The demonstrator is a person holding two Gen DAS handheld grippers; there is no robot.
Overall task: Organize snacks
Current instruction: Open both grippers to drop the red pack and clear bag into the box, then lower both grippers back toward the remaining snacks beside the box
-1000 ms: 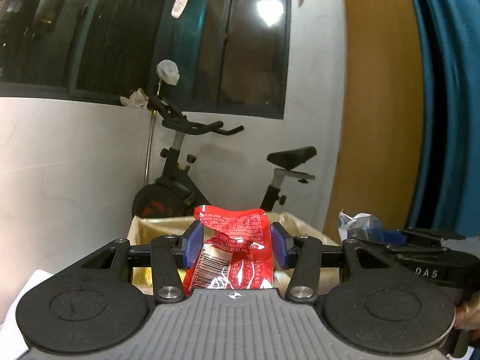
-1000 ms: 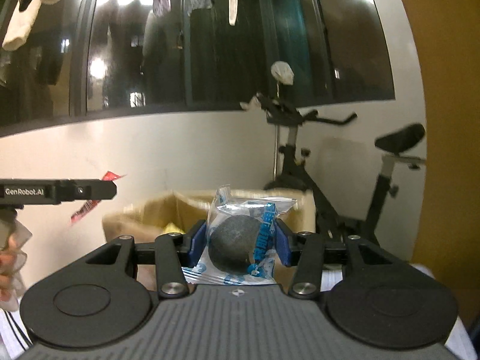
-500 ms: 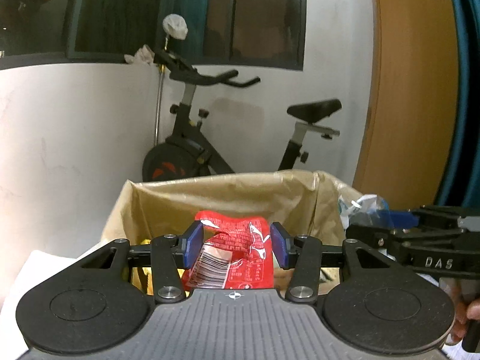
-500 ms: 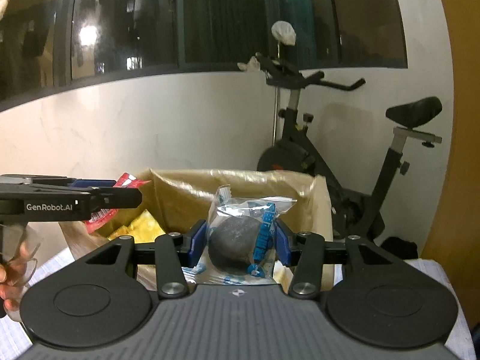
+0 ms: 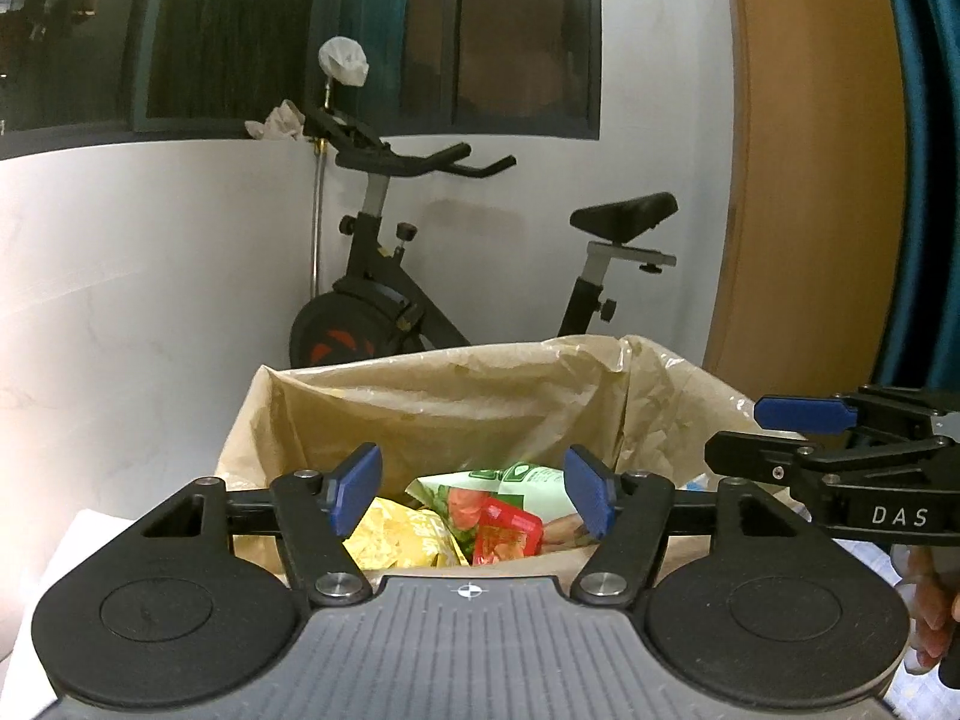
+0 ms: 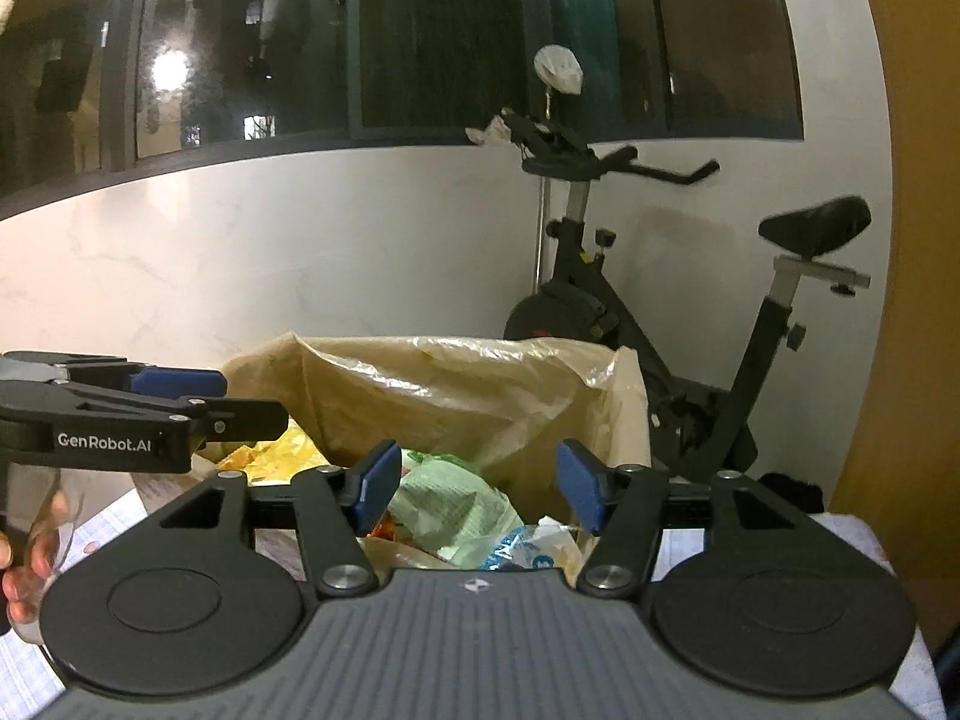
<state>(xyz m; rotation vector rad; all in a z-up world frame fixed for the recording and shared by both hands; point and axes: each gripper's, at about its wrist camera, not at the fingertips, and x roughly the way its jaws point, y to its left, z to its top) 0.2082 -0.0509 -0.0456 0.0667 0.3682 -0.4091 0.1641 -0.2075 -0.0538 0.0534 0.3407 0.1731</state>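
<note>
The left gripper (image 5: 474, 489) has its blue pads spread and its jaws are opening, nothing pressed between them; below the gap, down in the bag, lie a red packet (image 5: 507, 539), a yellow packet (image 5: 399, 540) and a green-and-white packet (image 5: 510, 483). The right gripper (image 6: 478, 486) stands likewise apart, its jaws opening and empty, over a pale green packet (image 6: 456, 507) and a clear wrapper with blue print (image 6: 522, 549). Both hover just above the near rim of a box lined with a crumpled tan plastic bag (image 5: 480, 396), whose far wall rises behind the pads while the mouth stays open and unobstructed. In the left wrist view the right gripper juts in from the right edge, reading "DAS", with fingers (image 5: 927, 618) under it; the right wrist view shows the left gripper entering from the left, marked "GenRobot.AI", a hand (image 6: 27, 570) below. Only the right wrist view shows the blue-printed wrapper; only the left shows the red packet whole. Print on the packets is too small to read. Behind the box stands an exercise bike (image 5: 420, 294) against a white wall, well apart, under a dark window (image 6: 420, 36).
</note>
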